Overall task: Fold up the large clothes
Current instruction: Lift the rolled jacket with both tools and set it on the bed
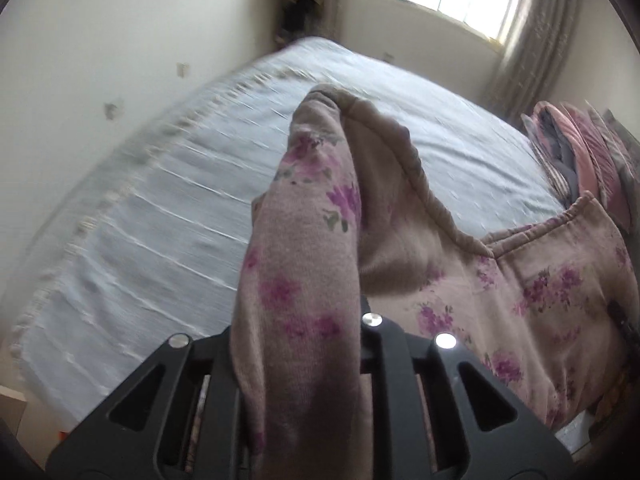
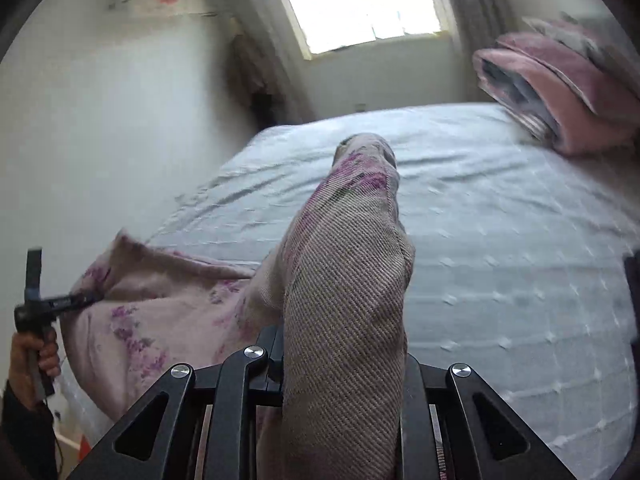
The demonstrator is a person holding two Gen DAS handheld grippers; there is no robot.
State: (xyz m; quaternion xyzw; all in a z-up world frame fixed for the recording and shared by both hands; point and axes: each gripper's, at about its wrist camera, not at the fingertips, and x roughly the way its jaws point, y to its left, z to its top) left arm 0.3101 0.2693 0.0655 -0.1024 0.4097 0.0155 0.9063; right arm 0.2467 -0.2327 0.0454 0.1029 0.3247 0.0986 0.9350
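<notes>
A large beige garment with purple flowers (image 1: 520, 292) hangs stretched between my two grippers above a light blue bed (image 1: 160, 208). My left gripper (image 1: 304, 320) is shut on a bunched edge of it; cloth drapes over the fingers and hides them. My right gripper (image 2: 340, 340) is shut on another bunched edge of the garment (image 2: 344, 280), which also covers its fingers. In the right wrist view the left gripper (image 2: 80, 300) shows at far left, clamped on the garment's other end (image 2: 160, 312), held by a hand.
The bed's blue cover (image 2: 500, 260) spreads ahead of both grippers. A stack of folded pink and grey blankets (image 2: 560, 88) lies at the bed's far right corner, also in the left wrist view (image 1: 580, 152). Walls, a bright window (image 2: 360, 0) and a curtain stand behind.
</notes>
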